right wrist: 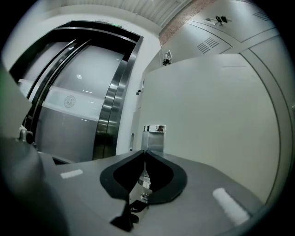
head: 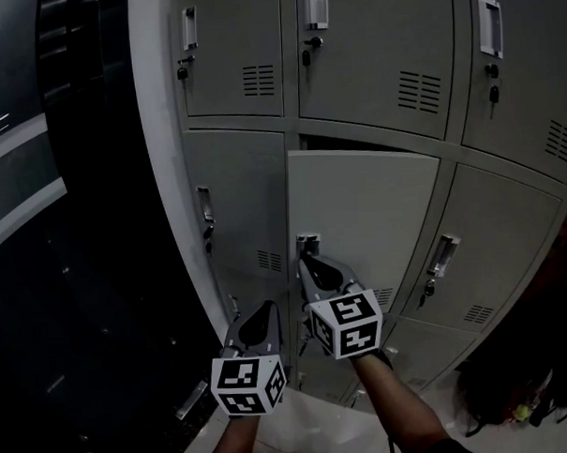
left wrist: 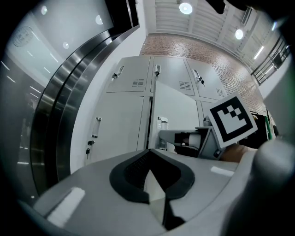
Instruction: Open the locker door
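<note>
Nearest and lowest, the left gripper (head: pixel 267 311) is held short of the lockers. Its jaws are pressed together on nothing, and it is not engaged with any door.

Just beyond it and to its right, the right gripper (head: pixel 307 260) is reached up to the middle locker door (head: pixel 368 217). Its jaws are drawn to a narrow pinch, and their tips are met at the lower end of the handle (head: pixel 308 239), which is judged to be gripped there. A small silver lock piece (right wrist: pixel 144 183) is seen through the gap between the pads, below the handle.

The handle is a short chrome bar set upright, close to the door's left edge, and it lies straight ahead of the right gripper's tips and a little above them. The right gripper is therefore the nearer tool by far.

Farther back, a dark gap (head: pixel 355 143) is shown along the top of the door, so the door is taken to be already off its frame. With the handle at the left edge, the hinges are judged to be on the right. A pull toward the near side, curving rightward, is what the coming move is expected to need.
</note>
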The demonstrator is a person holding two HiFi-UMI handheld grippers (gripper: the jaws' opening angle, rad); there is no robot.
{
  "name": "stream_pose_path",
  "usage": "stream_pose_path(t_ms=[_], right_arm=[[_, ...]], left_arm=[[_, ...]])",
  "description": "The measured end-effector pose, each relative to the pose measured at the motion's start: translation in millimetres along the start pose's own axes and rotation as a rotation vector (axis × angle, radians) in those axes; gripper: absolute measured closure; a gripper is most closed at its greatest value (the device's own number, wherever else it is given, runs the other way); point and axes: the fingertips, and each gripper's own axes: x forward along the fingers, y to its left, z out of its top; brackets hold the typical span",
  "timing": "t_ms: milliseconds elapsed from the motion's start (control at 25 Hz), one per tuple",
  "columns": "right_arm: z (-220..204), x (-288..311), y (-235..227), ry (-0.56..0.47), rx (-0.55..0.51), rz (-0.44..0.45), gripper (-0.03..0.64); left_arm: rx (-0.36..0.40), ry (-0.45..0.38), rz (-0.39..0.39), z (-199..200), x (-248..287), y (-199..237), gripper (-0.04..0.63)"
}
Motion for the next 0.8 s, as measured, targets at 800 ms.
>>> stream_pose_path(t_ms=[800], right_arm=[[10.5,-128.7,32.4,-0.056,-0.040,0.050,0.603]], left_arm=[[0.025,0.027,0.015,-13.0,-69.7,-77.8,0.589]])
